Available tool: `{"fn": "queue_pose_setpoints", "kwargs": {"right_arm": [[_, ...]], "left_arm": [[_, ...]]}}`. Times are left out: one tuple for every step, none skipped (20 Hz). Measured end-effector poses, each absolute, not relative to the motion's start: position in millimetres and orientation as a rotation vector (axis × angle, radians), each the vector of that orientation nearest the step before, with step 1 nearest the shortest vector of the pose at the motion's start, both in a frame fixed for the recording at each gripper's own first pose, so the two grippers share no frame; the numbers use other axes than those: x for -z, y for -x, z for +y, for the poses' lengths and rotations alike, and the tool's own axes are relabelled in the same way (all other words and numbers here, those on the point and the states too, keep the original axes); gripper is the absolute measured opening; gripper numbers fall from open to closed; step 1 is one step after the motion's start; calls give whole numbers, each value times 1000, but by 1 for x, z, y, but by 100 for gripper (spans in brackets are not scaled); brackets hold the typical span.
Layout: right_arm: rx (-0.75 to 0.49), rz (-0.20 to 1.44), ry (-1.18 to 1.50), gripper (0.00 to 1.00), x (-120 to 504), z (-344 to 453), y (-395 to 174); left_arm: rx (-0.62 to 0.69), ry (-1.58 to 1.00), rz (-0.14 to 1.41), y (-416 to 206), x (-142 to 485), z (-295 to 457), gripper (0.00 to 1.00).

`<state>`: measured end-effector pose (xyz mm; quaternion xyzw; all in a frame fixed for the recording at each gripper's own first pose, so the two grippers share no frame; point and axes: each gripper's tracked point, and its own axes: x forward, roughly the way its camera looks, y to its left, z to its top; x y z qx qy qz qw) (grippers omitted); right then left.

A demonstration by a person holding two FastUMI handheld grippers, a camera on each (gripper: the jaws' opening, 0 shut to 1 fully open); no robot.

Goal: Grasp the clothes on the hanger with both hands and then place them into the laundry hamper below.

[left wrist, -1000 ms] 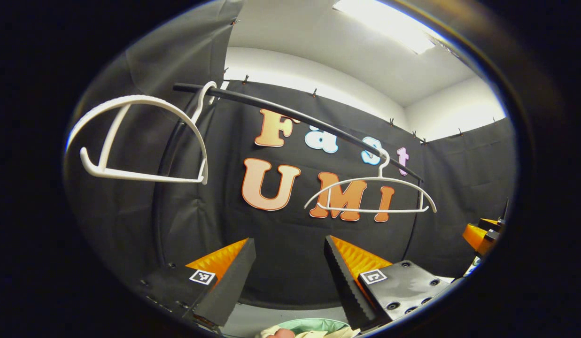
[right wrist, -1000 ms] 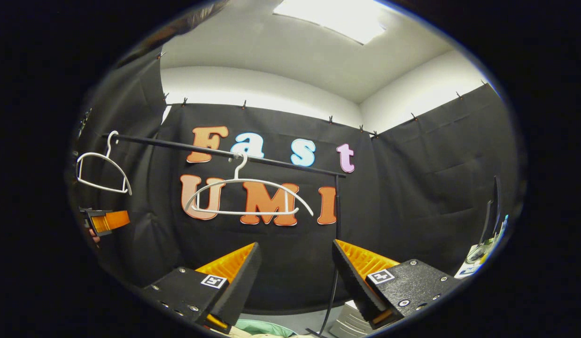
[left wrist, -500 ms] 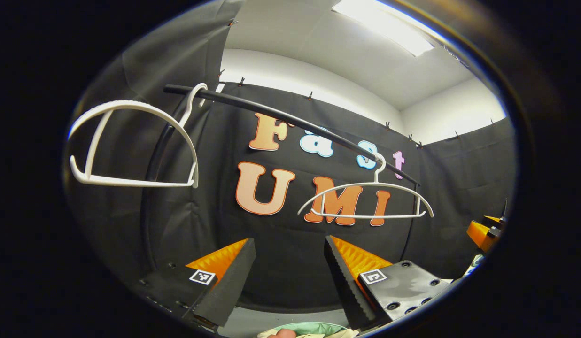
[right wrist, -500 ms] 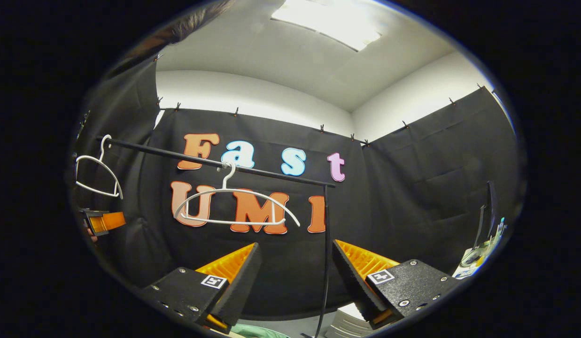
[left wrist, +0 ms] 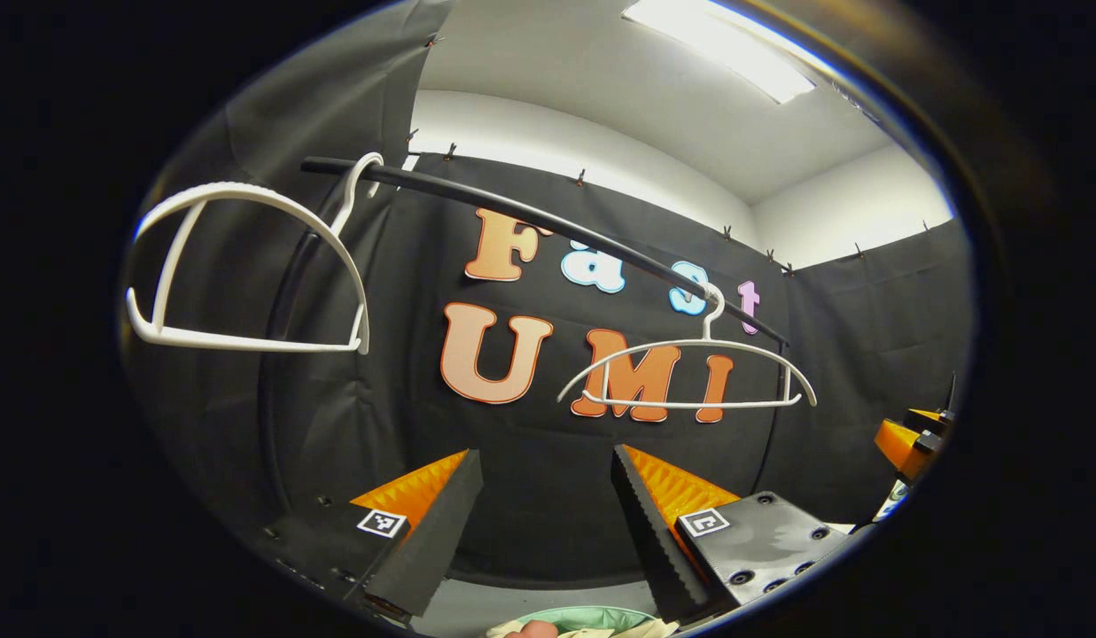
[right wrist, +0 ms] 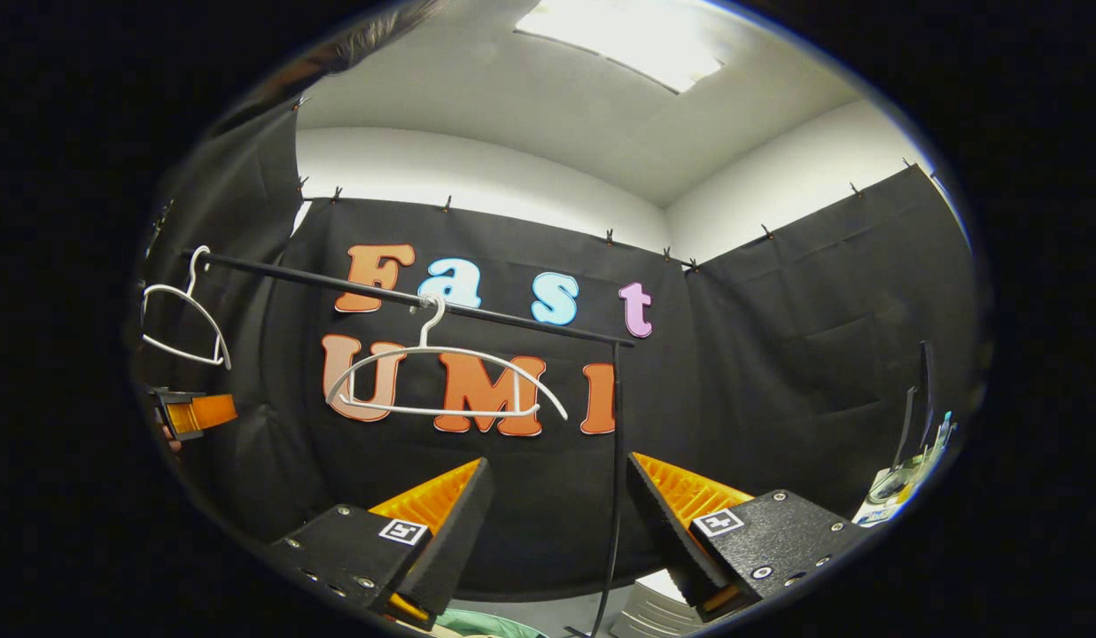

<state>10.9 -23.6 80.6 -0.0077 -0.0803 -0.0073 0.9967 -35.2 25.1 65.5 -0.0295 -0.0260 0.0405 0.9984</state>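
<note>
Two bare white hangers hang on a black rail (left wrist: 548, 221): the near hanger (left wrist: 246, 266) at upper left, the far hanger (left wrist: 685, 372) right of centre. Both also appear in the right gripper view, one hanger (right wrist: 446, 381) at centre and the other hanger (right wrist: 184, 310) at the left. My left gripper (left wrist: 545, 456) is open and holds nothing. My right gripper (right wrist: 559, 462) is open too, also seen as the right gripper (left wrist: 906, 443) at the far right edge. The mint-green hamper rim (left wrist: 592, 613) lies below, with pale clothes (left wrist: 601, 629) inside it.
The rail's black upright post (right wrist: 614, 461) stands just beyond my right gripper. A white ribbed object (right wrist: 649, 607) lies at its foot. Small items (right wrist: 902, 483) sit at the far right. The other gripper (right wrist: 193, 412) shows at the left edge. Black cloth walls close in behind.
Both views have drifted slightly, so the hangers and rail sit a little further left. Both grippers stay open and hold nothing.
</note>
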Motion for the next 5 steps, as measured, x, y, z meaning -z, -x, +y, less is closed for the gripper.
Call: {"fn": "queue_pose_setpoints", "kwargs": {"right_arm": [[14,-159,17,93,-80,-23,-12],[10,-157,18,93,-78,-23,-11],[8,-154,18,93,-78,-22,-12],[6,-153,16,93,-78,-22,-12],[5,-154,14,93,-78,-21,-12]], "left_arm": [[-83,61,-52,36,-66,25,96],[-84,62,-51,36,-65,25,96],[-84,63,-50,36,-65,25,96],[-85,63,-50,36,-65,25,96],[-82,64,-53,37,-65,24,96]]}}
